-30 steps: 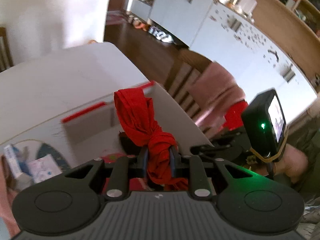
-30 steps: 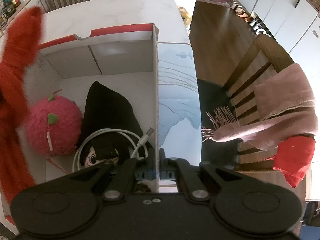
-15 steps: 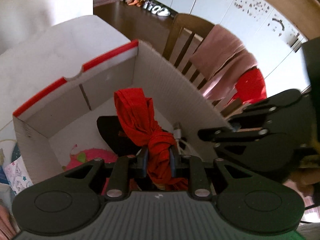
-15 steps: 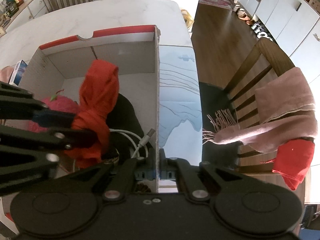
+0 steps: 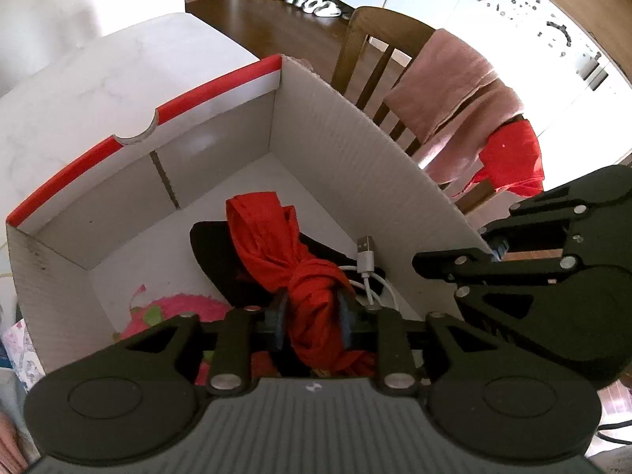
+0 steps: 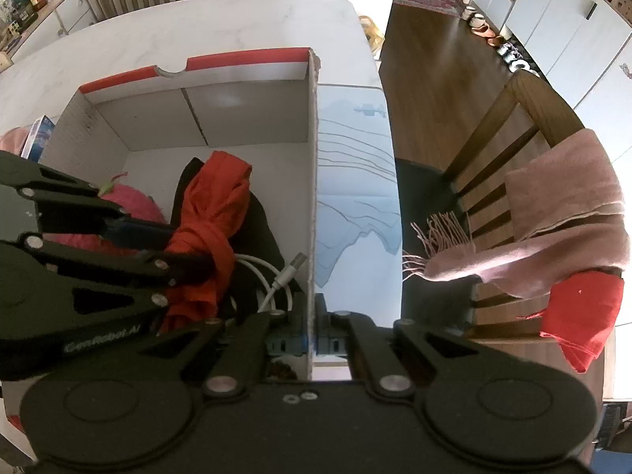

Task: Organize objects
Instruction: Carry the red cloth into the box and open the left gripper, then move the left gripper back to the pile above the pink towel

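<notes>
The white marble table (image 6: pixel 245 19) carries the white cardboard box (image 5: pixel 355 166) with its red-edged far wall, and I steady that box with my right gripper (image 6: pixel 314 339), its jaws together and clamped on the box's right wall near the close corner. My left gripper (image 5: pixel 314 316) hangs down inside the box with the knotted red cloth (image 5: pixel 292 268) between its jaws. Those jaws have just been opening; the pads stand alongside the knot, and I cannot tell whether they press it or have let it go.

The cloth sits in the right half of the box, above a black fabric item (image 5: pixel 221 252) lying on the floor of the box. Its long axis runs away from me: the knot lies at the jaws, the folded loose end points toward the far wall, and a tail hangs below the gripper. My left hand is plainly the nearer one, since the cloth is in its jaws, while the right stays out at the wall.

A pink plush fruit (image 5: pixel 173 312) lies to the left of the cloth, and a coiled white USB cable (image 5: pixel 367 272) lies just to its right, against the right wall. As I judge it, what remains is to spread the left jaws fully and lift straight out.
</notes>
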`<state>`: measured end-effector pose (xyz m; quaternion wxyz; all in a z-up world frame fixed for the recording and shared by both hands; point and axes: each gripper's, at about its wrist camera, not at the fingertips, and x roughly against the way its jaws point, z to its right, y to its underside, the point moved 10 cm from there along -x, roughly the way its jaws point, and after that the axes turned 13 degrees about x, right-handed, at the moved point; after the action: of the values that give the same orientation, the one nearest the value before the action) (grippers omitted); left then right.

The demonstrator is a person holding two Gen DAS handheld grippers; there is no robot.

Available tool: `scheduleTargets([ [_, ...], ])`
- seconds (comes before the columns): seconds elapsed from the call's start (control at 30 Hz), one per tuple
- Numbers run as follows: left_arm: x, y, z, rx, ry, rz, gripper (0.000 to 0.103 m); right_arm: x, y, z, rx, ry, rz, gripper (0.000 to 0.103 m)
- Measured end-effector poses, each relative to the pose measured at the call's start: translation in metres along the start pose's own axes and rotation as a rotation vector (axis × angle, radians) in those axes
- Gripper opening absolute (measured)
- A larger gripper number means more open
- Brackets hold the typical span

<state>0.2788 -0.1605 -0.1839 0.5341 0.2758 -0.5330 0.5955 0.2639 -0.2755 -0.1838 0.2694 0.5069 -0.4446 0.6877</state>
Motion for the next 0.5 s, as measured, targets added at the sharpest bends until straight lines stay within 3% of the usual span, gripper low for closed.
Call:
scheduleTargets([
  [0.03, 0.001, 0.001, 0.0, 0.003, 0.007, -0.001, 0.041, 0.0, 0.0, 0.0, 0.0, 0.0, 0.0, 0.001],
  [0.07, 0.002, 0.001, 0.001, 0.006, 0.015, 0.001, 0.057, 0.0, 0.0, 0.0, 0.0, 0.002, -0.001, 0.001],
  [0.1, 0.005, 0.002, -0.001, 0.003, 0.006, 0.012, 0.062, -0.001, 0.001, 0.0, -0.003, 0.0, -0.001, 0.001],
  [0.5, 0.066, 0.009, -0.014, 0.042, 0.047, 0.127, 0.063, -0.003, 0.002, 0.002, -0.007, -0.007, -0.002, 0.001],
])
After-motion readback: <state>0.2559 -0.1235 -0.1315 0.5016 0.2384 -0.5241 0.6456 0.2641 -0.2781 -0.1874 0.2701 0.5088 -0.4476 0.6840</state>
